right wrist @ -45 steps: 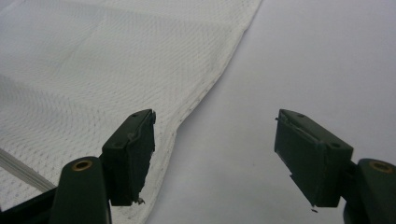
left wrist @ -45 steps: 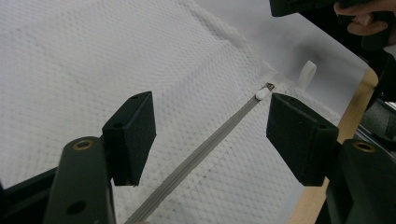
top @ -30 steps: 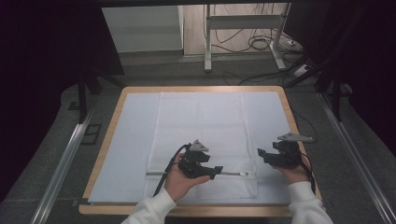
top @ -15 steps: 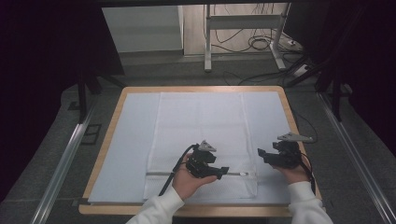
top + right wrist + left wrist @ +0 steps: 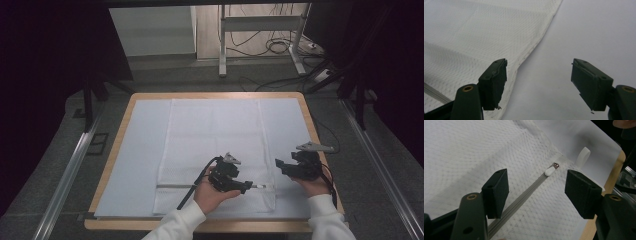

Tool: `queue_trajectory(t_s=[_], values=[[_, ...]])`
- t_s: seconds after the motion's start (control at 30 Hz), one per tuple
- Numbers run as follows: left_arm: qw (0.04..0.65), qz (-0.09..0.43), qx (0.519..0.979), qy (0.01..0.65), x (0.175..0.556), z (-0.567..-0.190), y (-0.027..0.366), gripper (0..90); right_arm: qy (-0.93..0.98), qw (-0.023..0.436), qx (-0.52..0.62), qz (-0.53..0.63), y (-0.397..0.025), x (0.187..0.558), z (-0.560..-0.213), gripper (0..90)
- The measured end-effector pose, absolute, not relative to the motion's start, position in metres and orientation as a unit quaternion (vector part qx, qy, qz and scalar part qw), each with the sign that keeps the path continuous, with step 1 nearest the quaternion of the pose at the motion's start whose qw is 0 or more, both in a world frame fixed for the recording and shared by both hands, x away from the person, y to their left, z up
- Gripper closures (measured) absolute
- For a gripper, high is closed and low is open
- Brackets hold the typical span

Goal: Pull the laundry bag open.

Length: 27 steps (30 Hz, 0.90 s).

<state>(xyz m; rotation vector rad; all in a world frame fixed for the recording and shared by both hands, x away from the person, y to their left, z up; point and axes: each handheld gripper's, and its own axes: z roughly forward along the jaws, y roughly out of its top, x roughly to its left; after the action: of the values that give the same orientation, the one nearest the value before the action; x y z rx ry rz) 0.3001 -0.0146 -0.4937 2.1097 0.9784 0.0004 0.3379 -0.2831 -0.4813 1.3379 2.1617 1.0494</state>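
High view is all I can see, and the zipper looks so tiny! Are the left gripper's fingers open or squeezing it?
Observer: Open. In the left gripper view, the left gripper has its fingers wide apart on either side of the grey zipper, holding nothing.
Operator: Where is the little pull thing?
Observer: The white zipper pull lies ahead of the fingers, near the end of the mesh bag, close to a white loop.
Operator: What about the other gripper?
Observer: The right gripper is open too. It straddles the bag's side edge, with one finger over the mesh and the other over the white sheet.
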Motion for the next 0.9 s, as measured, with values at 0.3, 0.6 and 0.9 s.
queue_trajectory(t_s=[0.3, 0.6, 0.9], values=[[0.392, 0.002, 0.835, 0.387, 0.304, -0.498, -0.024, 36.9, 0.772, 0.194, 0.476, 0.374, -0.281, 0.338, -0.482, 28.1], [0.379, -0.011, 0.839, 0.391, 0.308, -0.508, -0.037, 39.0, 0.773, 0.194, 0.476, 0.373, -0.281, 0.339, -0.482, 28.1], [0.374, -0.034, 0.836, 0.399, 0.312, -0.514, -0.047, 42.0, 0.772, 0.195, 0.477, 0.373, -0.282, 0.338, -0.482, 28.1]])
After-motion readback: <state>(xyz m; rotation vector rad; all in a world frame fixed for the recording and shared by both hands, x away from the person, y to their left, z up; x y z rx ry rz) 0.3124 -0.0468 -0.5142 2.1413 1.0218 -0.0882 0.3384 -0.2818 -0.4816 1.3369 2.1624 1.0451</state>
